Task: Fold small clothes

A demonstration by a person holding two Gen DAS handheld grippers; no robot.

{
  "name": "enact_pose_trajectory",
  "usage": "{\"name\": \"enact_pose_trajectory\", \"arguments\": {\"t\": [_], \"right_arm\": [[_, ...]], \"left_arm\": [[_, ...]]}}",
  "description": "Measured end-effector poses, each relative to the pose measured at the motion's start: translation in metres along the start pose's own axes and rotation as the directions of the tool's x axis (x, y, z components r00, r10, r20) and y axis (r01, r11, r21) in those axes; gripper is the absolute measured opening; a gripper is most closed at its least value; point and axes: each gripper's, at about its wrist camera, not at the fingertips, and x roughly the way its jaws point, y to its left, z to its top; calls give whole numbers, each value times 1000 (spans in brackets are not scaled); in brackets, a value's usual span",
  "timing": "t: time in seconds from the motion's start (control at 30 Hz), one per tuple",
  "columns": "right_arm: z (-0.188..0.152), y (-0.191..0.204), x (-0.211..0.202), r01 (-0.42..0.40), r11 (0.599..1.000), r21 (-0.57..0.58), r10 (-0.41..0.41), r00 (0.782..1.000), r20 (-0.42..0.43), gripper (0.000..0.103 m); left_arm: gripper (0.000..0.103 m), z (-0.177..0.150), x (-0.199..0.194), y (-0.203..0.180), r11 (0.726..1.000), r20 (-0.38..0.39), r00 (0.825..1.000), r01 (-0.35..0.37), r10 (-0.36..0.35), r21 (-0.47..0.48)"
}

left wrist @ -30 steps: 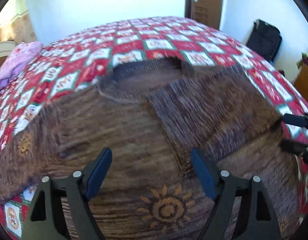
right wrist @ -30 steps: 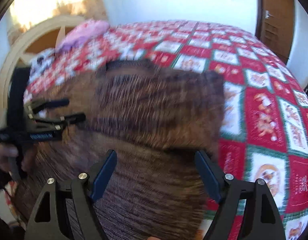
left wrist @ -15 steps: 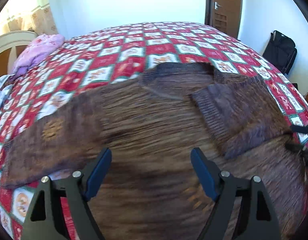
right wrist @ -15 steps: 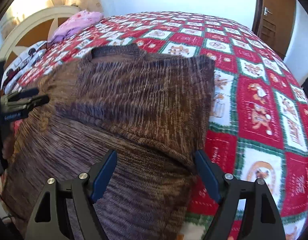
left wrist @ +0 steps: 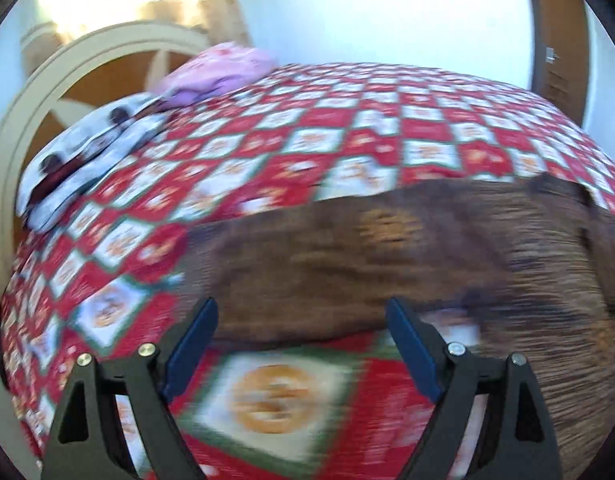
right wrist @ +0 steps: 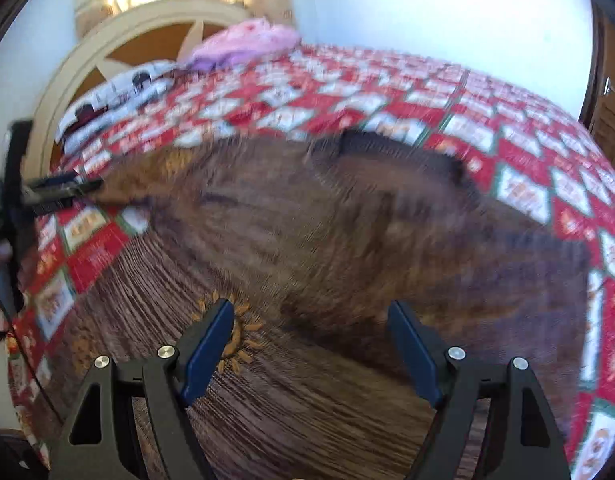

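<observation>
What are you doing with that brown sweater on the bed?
A person is folding a brown knitted sweater spread on the red patchwork bedspread. Both grippers are open and empty. The left gripper is by the outstretched sleeve. The right gripper hovers over the sweater's body.

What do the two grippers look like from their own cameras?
Both match: the left gripper and the right gripper each have two black angular finger arms with triangular cut-outs, silver screw heads on top, and flat blue pads on the inner faces. No cables or sleeves show.
</observation>
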Motion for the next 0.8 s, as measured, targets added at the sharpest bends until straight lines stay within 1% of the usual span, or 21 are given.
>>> {"name": "enact_pose_trajectory", "arguments": {"t": [0.03, 0.07, 0.1, 0.2, 0.3, 0.37, 0.43, 0.5, 0.53, 0.6, 0.63, 0.73, 0.77, 0.8], "right_arm": [[-2, 3, 3, -3, 1000, 2, 3, 1000, -1, 80], [-6, 8, 2, 18, 1000, -20, -17, 1000, 12, 80], [-9, 13, 2, 23, 999, -39, -23, 1000, 3, 80], [-16, 16, 1, 7, 999, -43, -7, 1000, -13, 80], [-23, 16, -4, 14, 999, -47, -14, 1000, -11, 80], [-26, 22, -8, 6, 998, -59, -7, 1000, -18, 80], [-27, 27, -15, -16, 997, -74, 15, 1000, -23, 80], [-24, 30, -27, -35, 996, -77, 36, 999, 15, 80], [-21, 31, -34, -28, 996, -82, 32, 998, 48, 80], [-11, 31, -45, 29, 996, -87, -18, 991, 131, 80], [-7, 28, -45, 50, 996, -79, -38, 988, 148, 80], [4, 14, -31, 114, 993, -24, -109, 984, 138, 80], [4, 7, -21, 123, 992, -1, -123, 986, 109, 80], [1, 2, -15, 111, 994, 10, -111, 990, 82, 80]], "left_arm": [[88, -2, 4, 15, 999, -7, 1000, -27, 27, -22], [88, -3, 6, 24, 998, -11, 999, -47, 47, -35], [88, -4, 9, 35, 997, -17, 998, -65, 64, -46], [88, -9, 18, 64, 989, -37, 992, -126, 123, -81], [88, -12, 23, 85, 981, -64, 989, -138, 130, -134], [88, -13, 27, 98, 972, -79, 987, -151, 138, -182], [88, -14, 30, 106, 967, -92, 988, -139, 121, -215], [88, -12, 36, 110, 962, -104, 989, -125, 103, -243], [88, -10, 40, 111, 959, -106, 990, -115, 90, -258], [88, -7, 46, 111, 957, -117, 989, -114, 85, -268], [88, -6, 50, 109, 955, -123, 990, -104, 72, -277], [88, -3, 58, 102, 956, -137, 990, -71, 32, -286], [88, -2, 60, 100, 957, -142, 990, -68, 29, -282], [88, -1, 63, 98, 958, -146, 989, -69, 29, -279]]}}
